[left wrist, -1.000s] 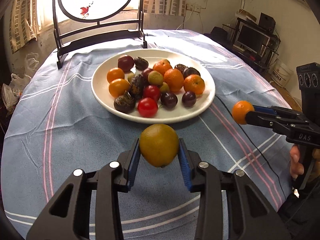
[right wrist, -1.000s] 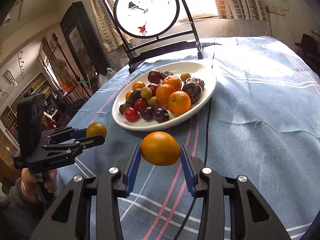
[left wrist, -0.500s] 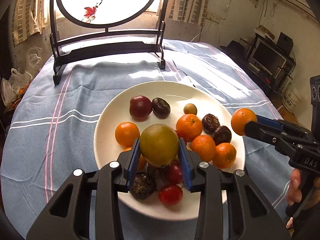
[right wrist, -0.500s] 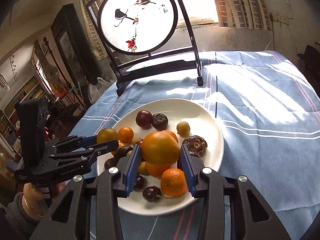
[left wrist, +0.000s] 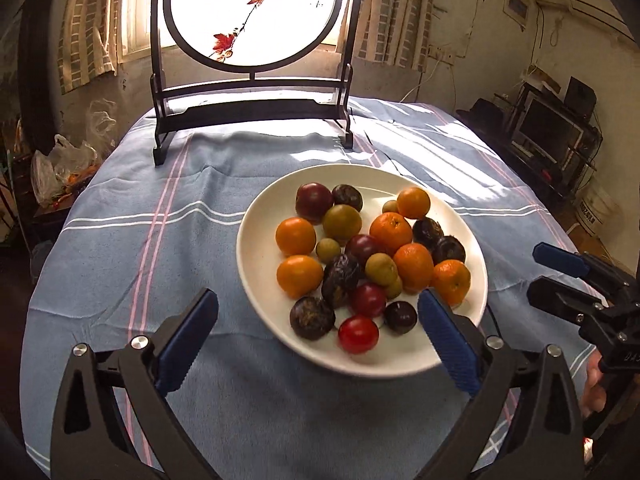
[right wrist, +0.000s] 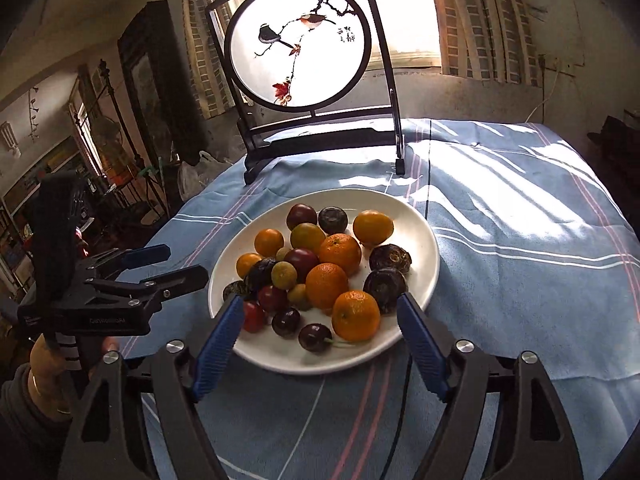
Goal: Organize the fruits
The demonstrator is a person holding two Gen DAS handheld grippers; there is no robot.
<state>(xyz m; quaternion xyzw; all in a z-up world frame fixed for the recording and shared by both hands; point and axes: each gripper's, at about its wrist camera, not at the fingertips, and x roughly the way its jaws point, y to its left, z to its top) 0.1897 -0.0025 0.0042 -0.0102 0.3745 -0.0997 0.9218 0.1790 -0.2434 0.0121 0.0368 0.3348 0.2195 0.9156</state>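
Observation:
A white plate on the blue tablecloth holds several fruits: oranges, dark plums, red cherry tomatoes, small green fruits. A yellow-green fruit lies near the plate's far side. A yellow-orange fruit lies at the far right of the pile. My left gripper is open and empty, held above the plate's near edge; it also shows in the right wrist view. My right gripper is open and empty over the plate's near rim; it also shows in the left wrist view.
A round painted screen on a black stand stands at the table's far edge. A black cable runs from under the plate toward me. Furniture and a monitor stand beyond the table on the right.
Both grippers have opened and let go of their fruits onto the plate. Both have pulled back toward the plate's near edge and risen a little.

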